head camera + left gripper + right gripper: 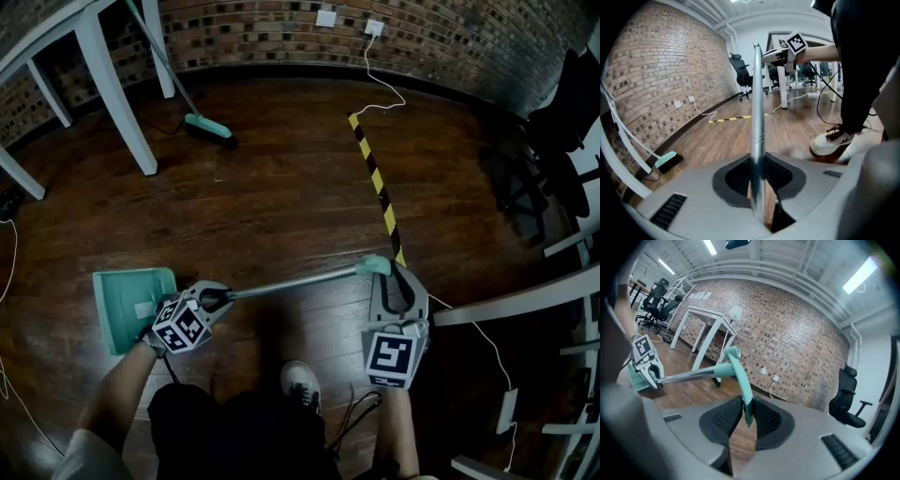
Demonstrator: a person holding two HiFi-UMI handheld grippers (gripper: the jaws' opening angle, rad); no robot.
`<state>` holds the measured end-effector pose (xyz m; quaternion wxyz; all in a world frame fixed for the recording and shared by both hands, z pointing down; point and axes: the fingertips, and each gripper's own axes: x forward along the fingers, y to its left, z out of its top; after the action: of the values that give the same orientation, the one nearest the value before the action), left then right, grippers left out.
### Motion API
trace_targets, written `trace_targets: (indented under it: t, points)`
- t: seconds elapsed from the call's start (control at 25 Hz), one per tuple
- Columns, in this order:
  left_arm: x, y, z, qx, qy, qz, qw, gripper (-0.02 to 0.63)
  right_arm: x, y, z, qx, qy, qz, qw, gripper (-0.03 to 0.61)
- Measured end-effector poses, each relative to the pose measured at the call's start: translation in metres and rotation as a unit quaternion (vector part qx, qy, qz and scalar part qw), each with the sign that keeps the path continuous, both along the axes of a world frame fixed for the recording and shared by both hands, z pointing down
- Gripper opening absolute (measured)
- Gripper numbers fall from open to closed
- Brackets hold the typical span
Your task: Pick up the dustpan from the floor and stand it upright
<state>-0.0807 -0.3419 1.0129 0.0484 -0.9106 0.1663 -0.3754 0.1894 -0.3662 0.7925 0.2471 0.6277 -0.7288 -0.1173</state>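
Note:
The dustpan hangs off the floor, nearly level. Its teal pan (131, 305) is at the left, the metal pole (291, 281) runs right, and the teal handle (378, 266) ends it. My left gripper (214, 300) is shut on the pole close to the pan; in the left gripper view the pole (756, 140) runs up from between the black pads (780, 176). My right gripper (398, 281) is shut on the teal handle (740, 380), which stands pinched between its pads (764, 418). The right gripper view also shows the left gripper (649, 369) on the pole (686, 376).
A teal broom (208, 127) leans by the white table legs (117, 103) at the back left. Yellow-black tape (375, 183) crosses the wood floor. Black office chairs (562, 122) and a white desk (511, 305) stand at the right. My shoe (302, 382) is below the pole.

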Motion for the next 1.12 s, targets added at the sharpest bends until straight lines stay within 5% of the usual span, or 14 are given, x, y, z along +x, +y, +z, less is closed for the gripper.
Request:
trace_targets:
  t: [0.2,0.44,0.76,1.0,1.12]
  points:
    - [0.019,0.005,-0.039,0.002,0.087,0.016,0.9961,0.095,-0.026,0.016,-0.091,0.058,-0.006,0.006,0.998,0.098]
    - [0.047,0.011,-0.082,-0.006,0.180,0.039,0.9829,0.094,-0.071,0.031,-0.177,0.109,0.102,-0.046,0.988,0.103]
    - [0.058,0.021,-0.102,-0.047,0.289,0.061,0.9542,0.094,-0.150,0.042,-0.234,0.181,0.219,-0.119,0.951,0.106]
    - [0.037,0.021,-0.120,-0.074,0.383,0.015,0.9207,0.103,-0.208,0.053,-0.253,0.204,0.133,-0.211,0.947,0.115]
    - [0.029,0.020,-0.123,-0.056,0.400,0.005,0.9146,0.101,-0.225,0.055,-0.259,0.213,0.103,-0.232,0.944,0.118]
